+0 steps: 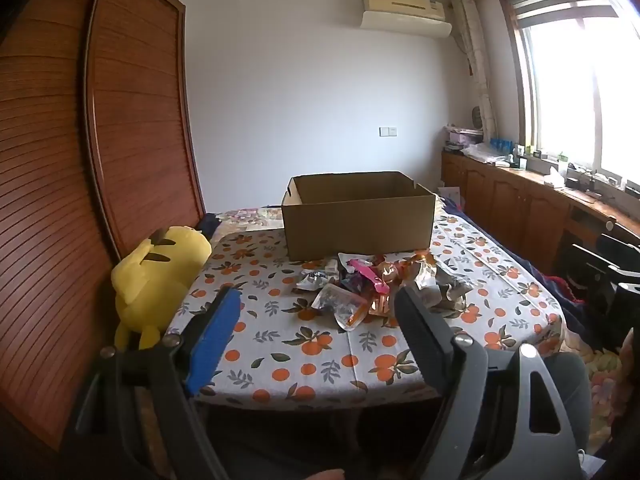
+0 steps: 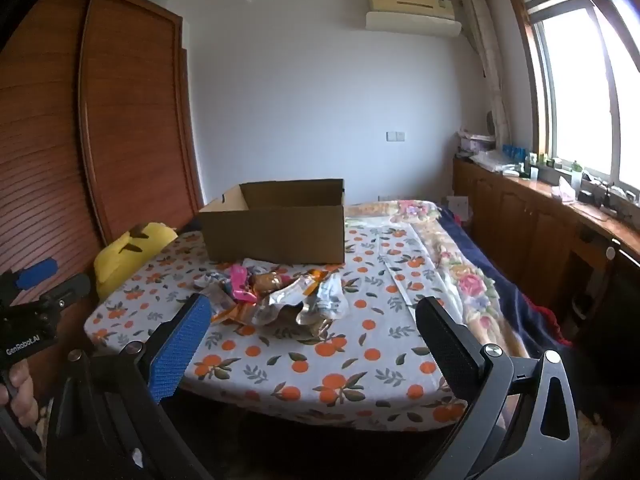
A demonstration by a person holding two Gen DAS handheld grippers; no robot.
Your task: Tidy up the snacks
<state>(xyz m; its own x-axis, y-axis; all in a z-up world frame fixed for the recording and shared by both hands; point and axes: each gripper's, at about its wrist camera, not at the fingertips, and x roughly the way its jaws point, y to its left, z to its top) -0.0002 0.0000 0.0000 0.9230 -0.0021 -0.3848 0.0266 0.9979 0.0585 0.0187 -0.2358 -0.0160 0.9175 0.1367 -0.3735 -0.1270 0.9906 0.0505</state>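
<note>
Left wrist view: the left gripper (image 1: 318, 304) fills the bottom of the frame, its jaws spread wide with nothing between them, a blue pad on the left finger (image 1: 212, 340) and a black one on the right. Just above and between the fingertips, at centre frame, lies the snack pile (image 1: 376, 288): crumpled foil and clear wrappers, a pink packet on top, orange-edged ones to the right. The pile rests on a table (image 1: 304, 364) covered with a white cloth printed with oranges. Directly behind the pile, touching or nearly touching it, stands an open cardboard box (image 1: 358, 216), upright, its inside hidden from here. A yellow plush (image 1: 154, 280) leans at the table's left edge against the slatted wooden wardrobe (image 1: 80, 160) that takes up the left of the frame. An air conditioner (image 1: 406, 12) hangs at upper right of centre, and a bright window (image 1: 580, 92) sits at the right above a cluttered wooden counter.

Right wrist view: the right gripper (image 2: 312, 312) rises from the bottom, jaws fully apart and empty. The snacks lie just above the fingertips, left of centre, on the same cloth. The box stands behind them, left of centre, with the plush to its left. At the left edge the left gripper appears, held in a hand (image 2: 18, 392) at lower left. A floral bedspread (image 2: 460, 272) runs along the right of the table.
</note>
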